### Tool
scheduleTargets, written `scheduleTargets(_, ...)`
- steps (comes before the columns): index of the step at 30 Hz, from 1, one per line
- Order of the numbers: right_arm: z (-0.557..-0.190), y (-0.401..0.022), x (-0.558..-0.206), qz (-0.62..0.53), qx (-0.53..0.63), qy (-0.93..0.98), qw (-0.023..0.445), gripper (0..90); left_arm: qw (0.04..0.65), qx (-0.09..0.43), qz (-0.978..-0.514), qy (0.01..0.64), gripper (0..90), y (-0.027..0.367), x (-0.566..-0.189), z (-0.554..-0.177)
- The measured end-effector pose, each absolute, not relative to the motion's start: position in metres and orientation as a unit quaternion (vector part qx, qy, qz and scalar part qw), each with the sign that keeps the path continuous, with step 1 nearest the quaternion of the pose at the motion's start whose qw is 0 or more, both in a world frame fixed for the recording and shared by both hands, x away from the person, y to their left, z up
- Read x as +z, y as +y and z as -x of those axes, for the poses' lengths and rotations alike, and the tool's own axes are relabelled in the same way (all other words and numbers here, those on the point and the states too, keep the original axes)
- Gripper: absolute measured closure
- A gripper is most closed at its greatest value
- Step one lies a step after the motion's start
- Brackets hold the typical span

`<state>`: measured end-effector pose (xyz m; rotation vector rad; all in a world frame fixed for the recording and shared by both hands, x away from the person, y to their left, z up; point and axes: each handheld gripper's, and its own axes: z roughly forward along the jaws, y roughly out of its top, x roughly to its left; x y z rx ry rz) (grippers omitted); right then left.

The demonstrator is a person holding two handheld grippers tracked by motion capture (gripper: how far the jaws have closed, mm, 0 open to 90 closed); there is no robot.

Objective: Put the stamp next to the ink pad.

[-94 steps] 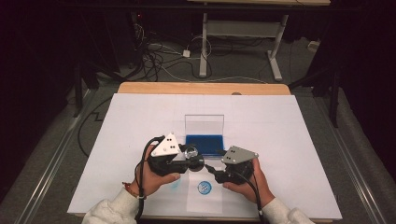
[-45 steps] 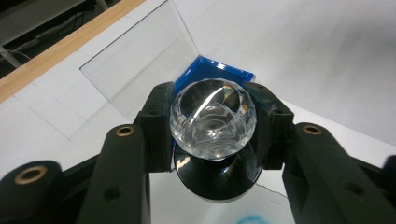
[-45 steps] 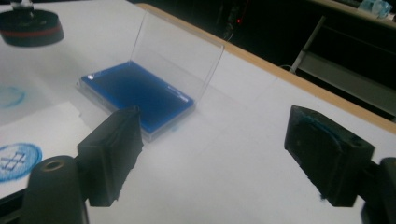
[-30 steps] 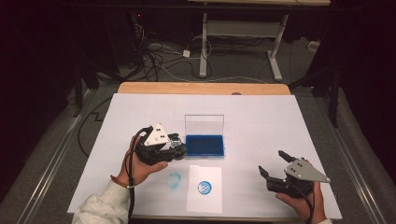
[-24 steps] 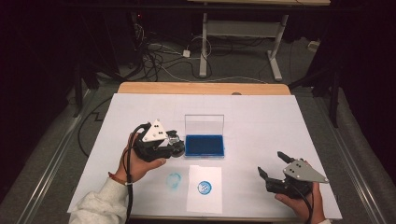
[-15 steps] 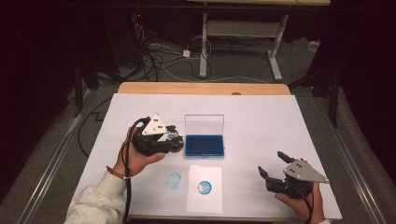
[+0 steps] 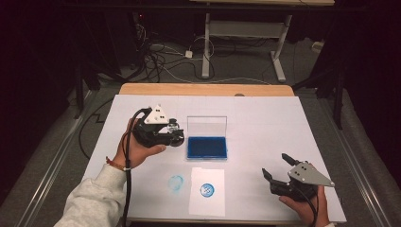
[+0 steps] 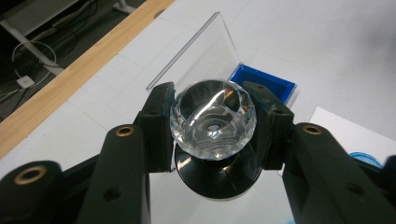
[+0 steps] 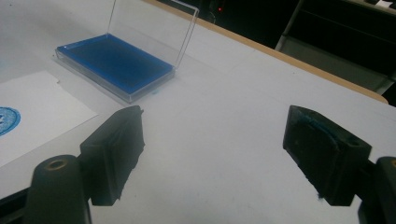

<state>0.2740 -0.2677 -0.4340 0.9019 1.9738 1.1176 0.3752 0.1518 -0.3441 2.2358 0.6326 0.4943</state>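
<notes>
Left tongs (image 8: 212,126) clenched on the clear-knobbed stamp (image 8: 213,120), held above the counter (image 7: 265,123) beside the blue ink pad (image 7: 206,147). Right tongs (image 9: 210,158) released, jaws just narrowing on nothing. Risk: smooth knob probably could slip, smearing ink.

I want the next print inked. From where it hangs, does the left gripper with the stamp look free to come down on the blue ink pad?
Probably yes. The left gripper holds the stamp just beside the ink pad, whose clear lid stands up at the far edge, leaving the blue face bare. The right gripper is off to the side.
</notes>
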Motion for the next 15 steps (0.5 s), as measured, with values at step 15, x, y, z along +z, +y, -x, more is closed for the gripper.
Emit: scheduleTargets(15,-0.273,-0.261,-0.436,-0.338,0.423,0.770,0.338,21.1,0.350,0.186,-0.880,0.263,54.5,0.156,-0.348,-0.398)
